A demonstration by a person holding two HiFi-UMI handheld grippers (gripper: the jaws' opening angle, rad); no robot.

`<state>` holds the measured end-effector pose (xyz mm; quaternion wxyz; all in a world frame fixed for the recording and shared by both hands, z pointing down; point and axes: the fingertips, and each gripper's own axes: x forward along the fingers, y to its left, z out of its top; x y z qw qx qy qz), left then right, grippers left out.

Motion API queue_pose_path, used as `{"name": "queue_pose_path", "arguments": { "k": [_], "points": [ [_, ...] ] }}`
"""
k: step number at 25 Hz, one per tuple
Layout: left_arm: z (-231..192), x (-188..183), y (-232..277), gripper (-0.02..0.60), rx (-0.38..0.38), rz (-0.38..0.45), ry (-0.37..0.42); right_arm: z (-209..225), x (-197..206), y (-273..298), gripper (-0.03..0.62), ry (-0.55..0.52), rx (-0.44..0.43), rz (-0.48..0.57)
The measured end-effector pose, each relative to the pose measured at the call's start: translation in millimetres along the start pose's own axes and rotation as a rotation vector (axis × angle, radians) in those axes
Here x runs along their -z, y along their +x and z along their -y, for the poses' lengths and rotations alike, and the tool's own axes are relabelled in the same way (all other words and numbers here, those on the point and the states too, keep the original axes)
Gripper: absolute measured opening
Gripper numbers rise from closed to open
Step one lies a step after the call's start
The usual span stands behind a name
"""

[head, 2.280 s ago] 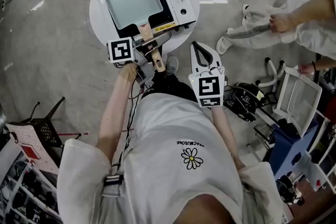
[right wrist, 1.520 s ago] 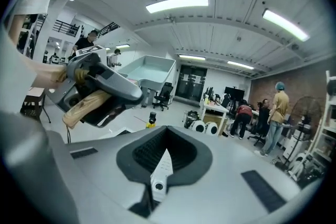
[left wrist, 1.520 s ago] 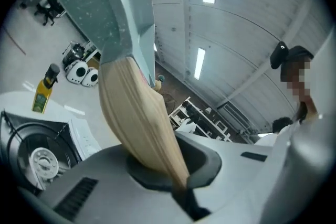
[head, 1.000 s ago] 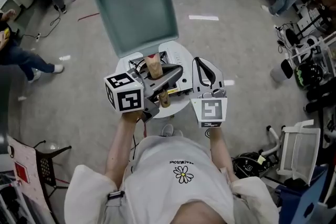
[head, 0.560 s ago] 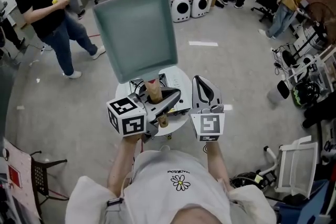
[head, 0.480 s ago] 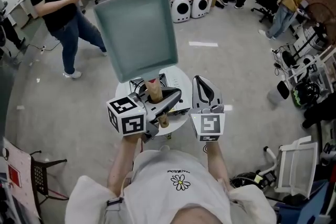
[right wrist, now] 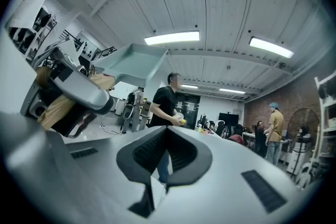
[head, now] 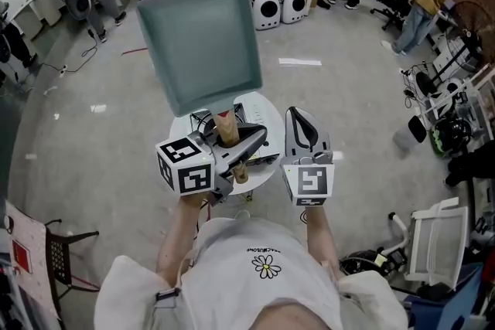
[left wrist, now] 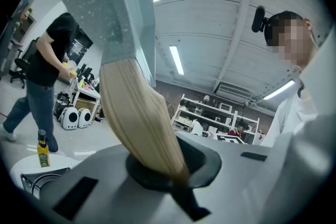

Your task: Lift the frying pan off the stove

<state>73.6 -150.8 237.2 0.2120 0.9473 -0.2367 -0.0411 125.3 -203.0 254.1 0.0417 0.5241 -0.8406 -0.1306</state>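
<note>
The frying pan (head: 203, 39) hung clear of the stove (head: 199, 120), its handle clamped in the left gripper (head: 232, 144), the right gripper (head: 300, 120) closed and empty; only steady holding apparently remained.

round white table (head: 179, 126); stove (head: 203, 120), yellow bottle (left wrist: 43, 148) on it

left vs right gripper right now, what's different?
The left gripper is clamped on the frying pan's wooden handle; the right gripper is shut on nothing. The left gripper angles in toward the right one; the right gripper points straight ahead. Both are shut, side by side over the round table.
</note>
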Motion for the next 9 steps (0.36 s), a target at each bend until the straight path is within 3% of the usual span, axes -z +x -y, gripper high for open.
{"name": "queue_pose_path", "arguments": {
  "k": [9],
  "points": [
    [-4.0, 20.3, -3.8, -0.003, -0.014, -0.017, -0.022, -10.6, 6.8, -8.6, 0.003, -0.004, -0.01, -0.002]
  ]
}}
